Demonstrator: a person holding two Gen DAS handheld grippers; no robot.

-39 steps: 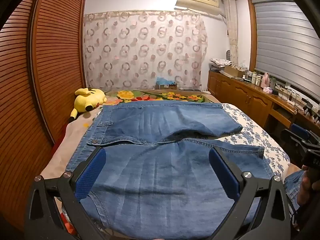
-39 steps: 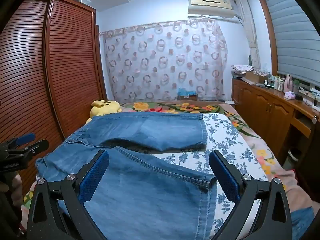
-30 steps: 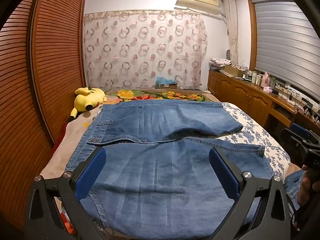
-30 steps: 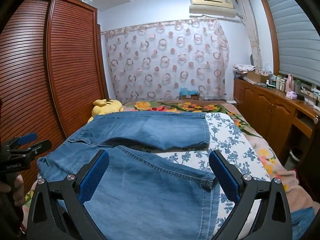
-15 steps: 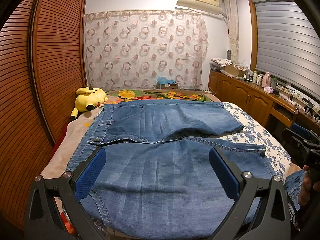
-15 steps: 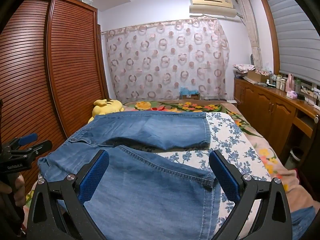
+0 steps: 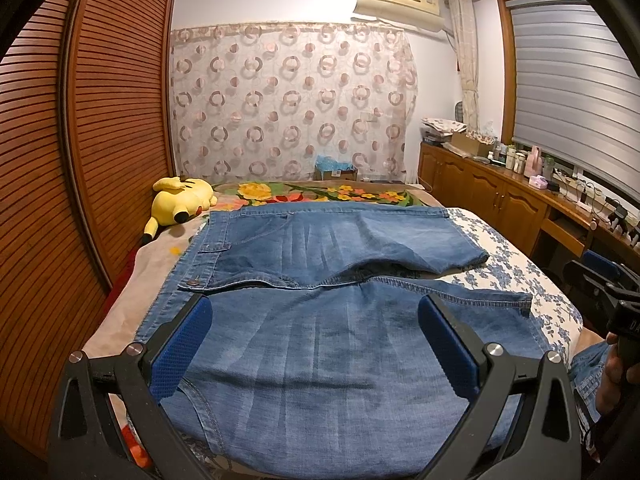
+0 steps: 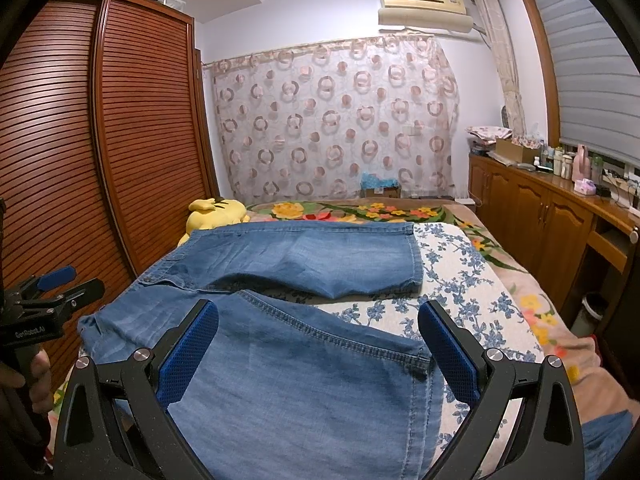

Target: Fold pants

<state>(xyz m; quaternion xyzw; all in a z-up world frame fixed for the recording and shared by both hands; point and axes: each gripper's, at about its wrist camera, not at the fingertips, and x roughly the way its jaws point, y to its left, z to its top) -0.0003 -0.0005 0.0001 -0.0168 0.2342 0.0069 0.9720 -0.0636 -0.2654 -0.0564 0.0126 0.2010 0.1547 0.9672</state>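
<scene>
waistband button (image 7: 195,280) only in left view

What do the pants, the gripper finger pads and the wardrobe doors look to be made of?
Pants: faded blue denim, with visible topstitched seams and a metal button. Left gripper pads: blue, dimpled, probably rubber or textured plastic. Wardrobe doors: reddish-brown slatted wood or wood veneer, slightly glossy.

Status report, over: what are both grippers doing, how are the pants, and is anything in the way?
Left gripper open, empty. Right gripper open, empty. Denim pants spread flat on bed, unfolded. Yellow plush toy near waistband, apart.
</scene>
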